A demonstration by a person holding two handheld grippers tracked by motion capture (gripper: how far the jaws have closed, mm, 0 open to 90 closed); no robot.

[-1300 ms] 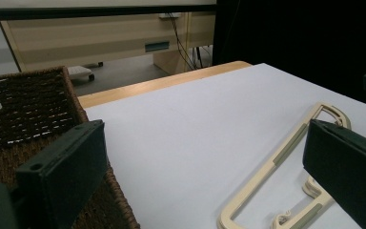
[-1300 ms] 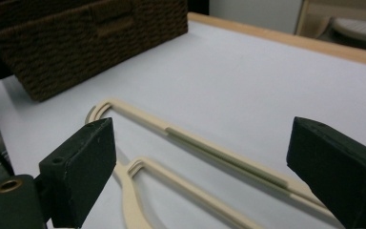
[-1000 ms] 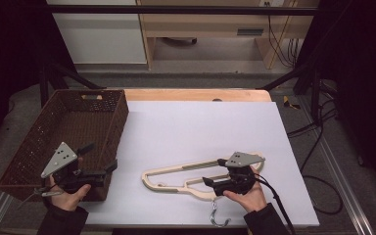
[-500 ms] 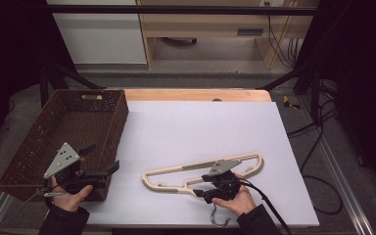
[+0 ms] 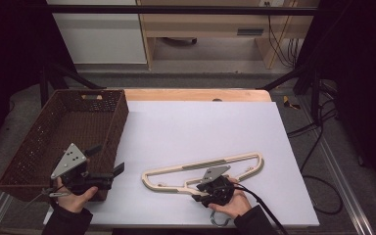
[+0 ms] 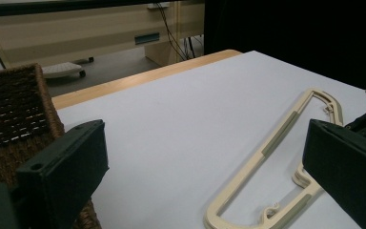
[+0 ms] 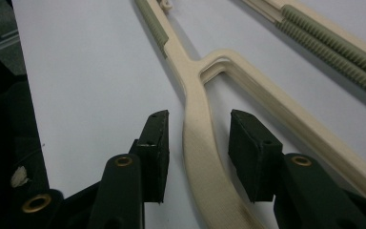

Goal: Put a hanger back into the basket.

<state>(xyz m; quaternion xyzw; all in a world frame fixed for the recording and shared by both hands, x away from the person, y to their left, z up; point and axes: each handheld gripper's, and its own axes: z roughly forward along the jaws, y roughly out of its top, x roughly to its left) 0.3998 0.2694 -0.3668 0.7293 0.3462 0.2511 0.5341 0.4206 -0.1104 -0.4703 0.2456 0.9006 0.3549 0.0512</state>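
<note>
A dim workroom with pale cabinets lies behind the bench point(image 5: 200, 122), whose top is a smooth white sheet over a wooden edge. In the high view, a dark brown woven wicker basket point(image 5: 17, 169), rectangular and empty, sits at the bench's left end. A cream plastic clothes hanger point(image 5: 176, 171) with grey-green ribbed grip strips lies flat right of it, near the front edge, its metal hook reaching past that edge under the person's right hand. The left gripper point(image 5: 115, 171) hovers at the basket's near corner; the right gripper point(image 5: 198, 193) is down over the hanger's neck.

In the left gripper view, the 2 black jaws stand wide with nothing between them, the hanger point(image 6: 271, 157) well ahead on the sheet beside the basket wall point(image 6: 14, 119).

In the right gripper view, the jaws have just been closing and now stand narrow on either side of the hanger's curved neck point(image 7: 200, 143), a small gap showing on each side, so the pads do not yet press. The step in hand looks like the grasp; next, the jaws must finish closing on the slim, slightly textured neck, then lift it level, probably toward the basket.
</note>
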